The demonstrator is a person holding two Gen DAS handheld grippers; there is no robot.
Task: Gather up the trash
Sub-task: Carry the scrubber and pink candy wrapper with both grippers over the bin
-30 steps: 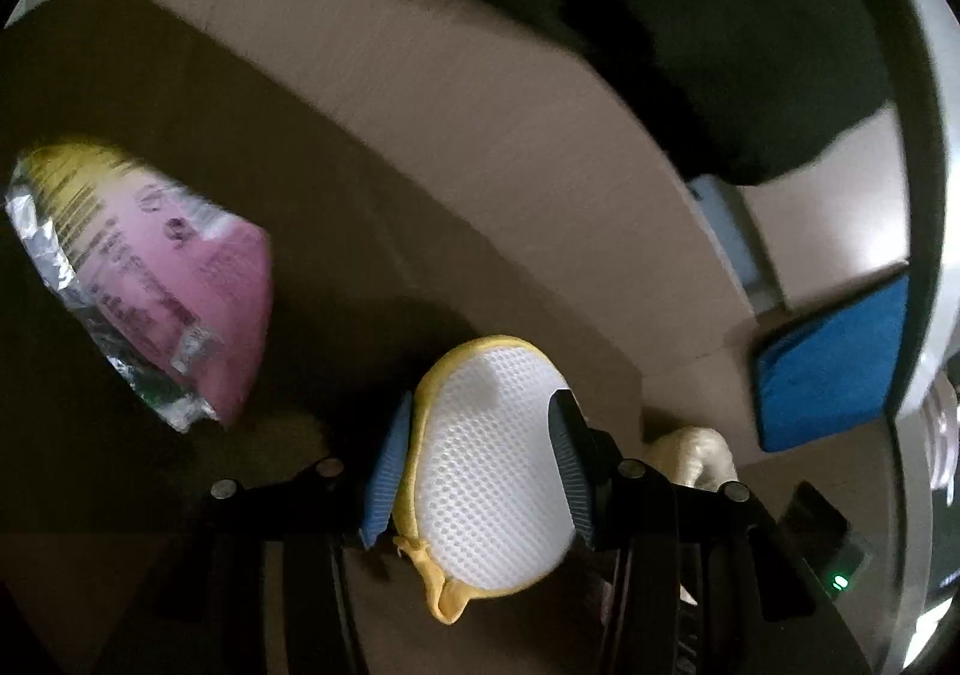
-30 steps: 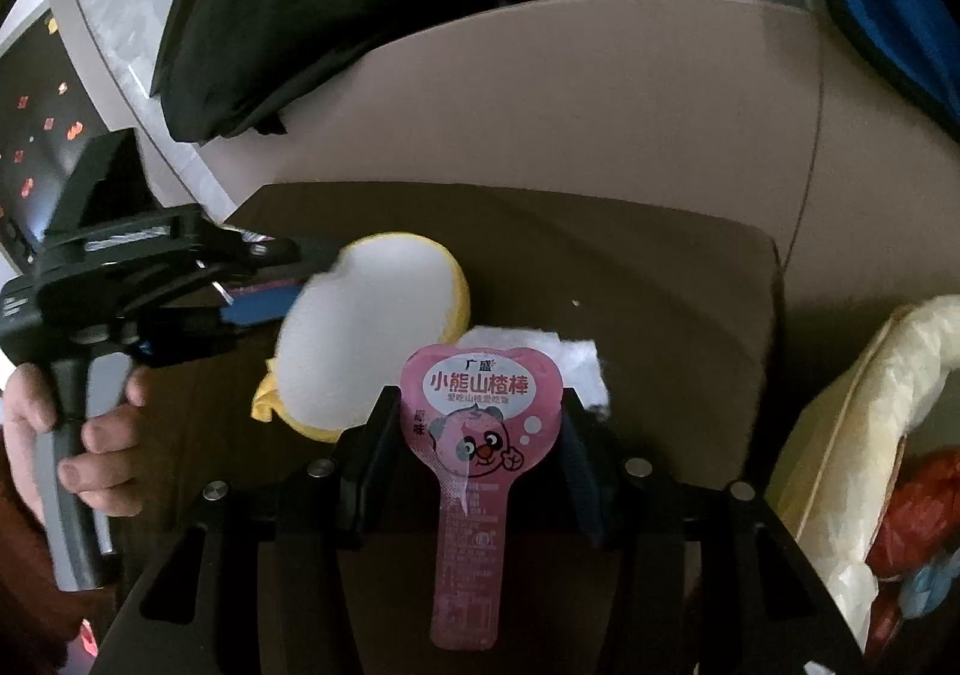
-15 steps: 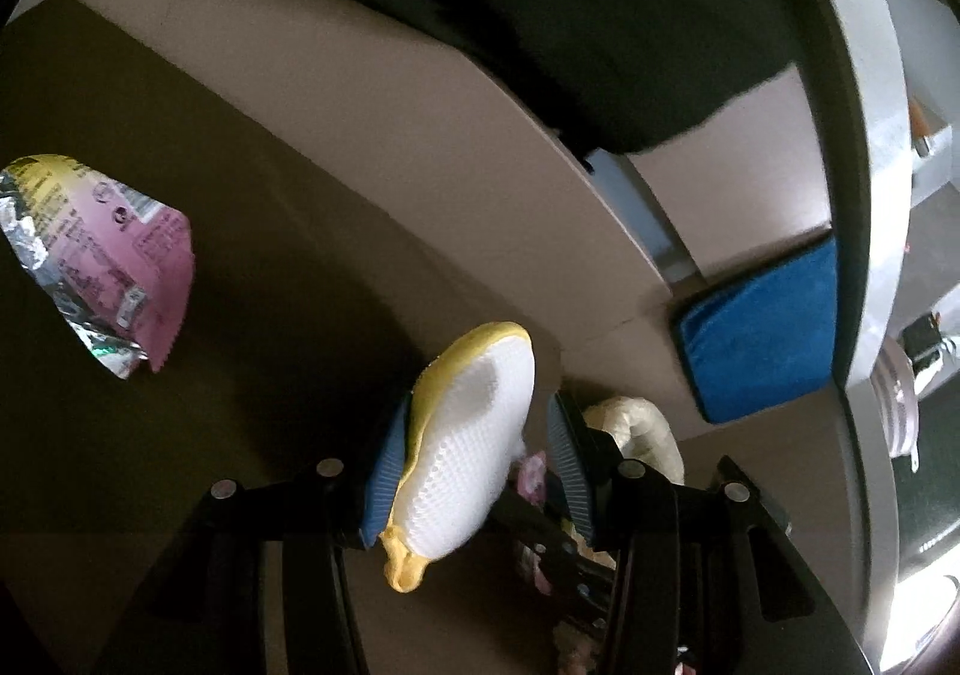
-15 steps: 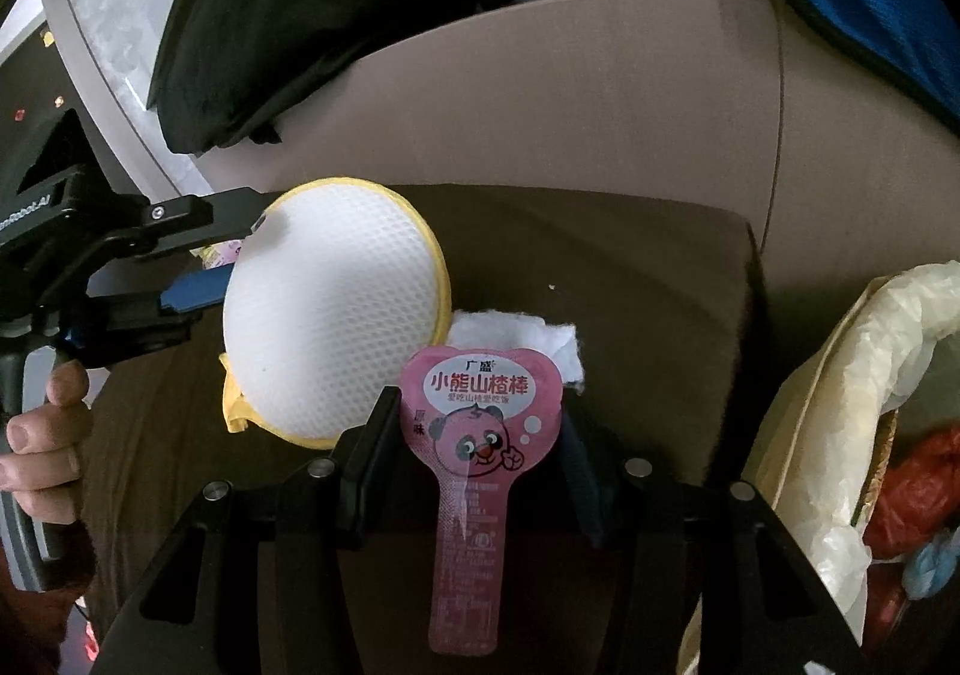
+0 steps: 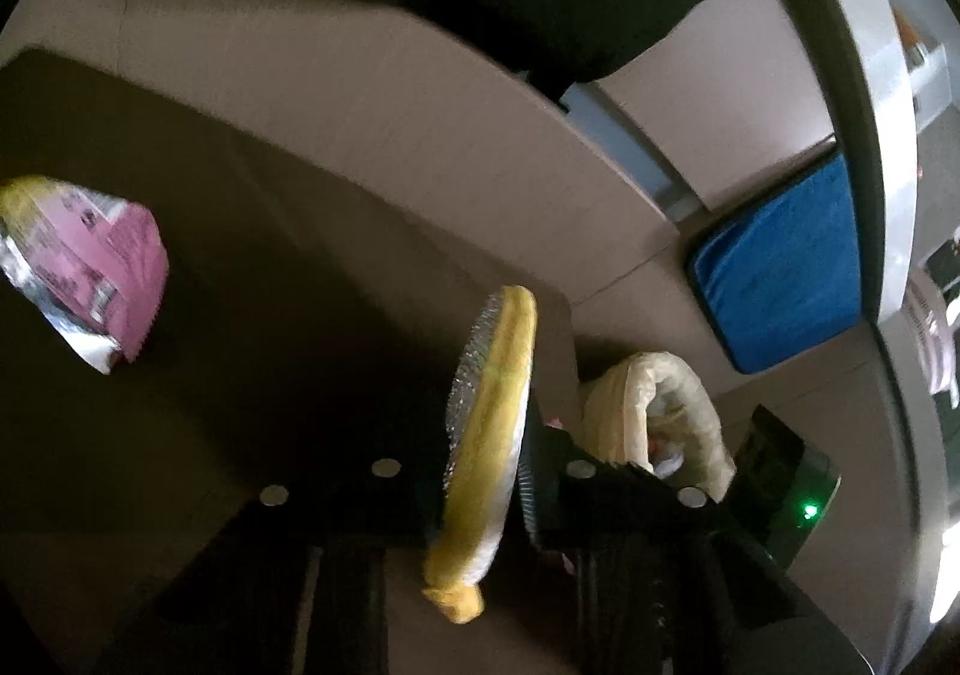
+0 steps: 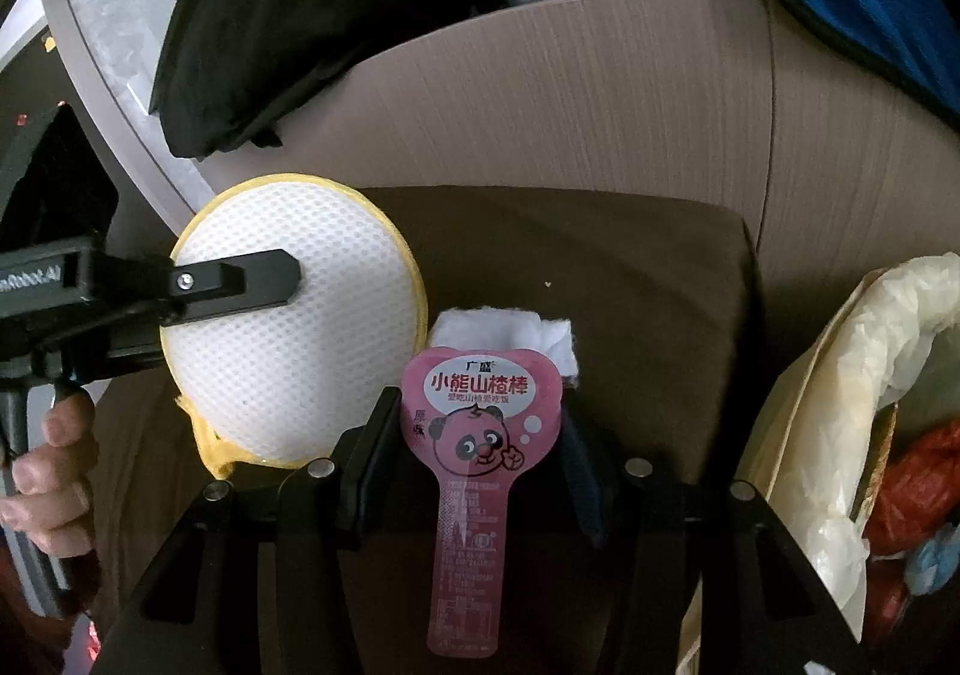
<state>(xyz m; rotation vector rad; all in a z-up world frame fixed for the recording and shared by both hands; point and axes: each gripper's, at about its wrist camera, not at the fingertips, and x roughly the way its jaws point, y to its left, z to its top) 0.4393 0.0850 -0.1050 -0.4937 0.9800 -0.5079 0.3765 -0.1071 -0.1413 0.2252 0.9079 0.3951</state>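
Plainly, the dark brown desk (image 6: 630, 279) is carrying most of the loose rubbish, with a pale wood-grain panel (image 6: 570, 99) rising behind it. At the right of it a trash bag (image 6: 840, 375), lined with pale plastic, is standing open with red and blue scraps inside. Above the desk, the left claw (image 6: 288, 279) is closing flat on a round white mesh pad with a yellow rim (image 6: 288, 339), and is holding it clear of the surface on edge; a hand (image 6: 48, 471) is gripping the handle below. The right claw (image 6: 474, 435) is clamping a pink lollipop-shaped snack wrapper (image 6: 480, 435) printed with a cartoon bear, its stem pointing back toward the camera. Just behind that wrapper a white tissue (image 6: 516, 327) is lying on the desk. Farther left, a pink and yellow foil packet (image 5: 90, 279) is lying on the desk, well apart from the pad.
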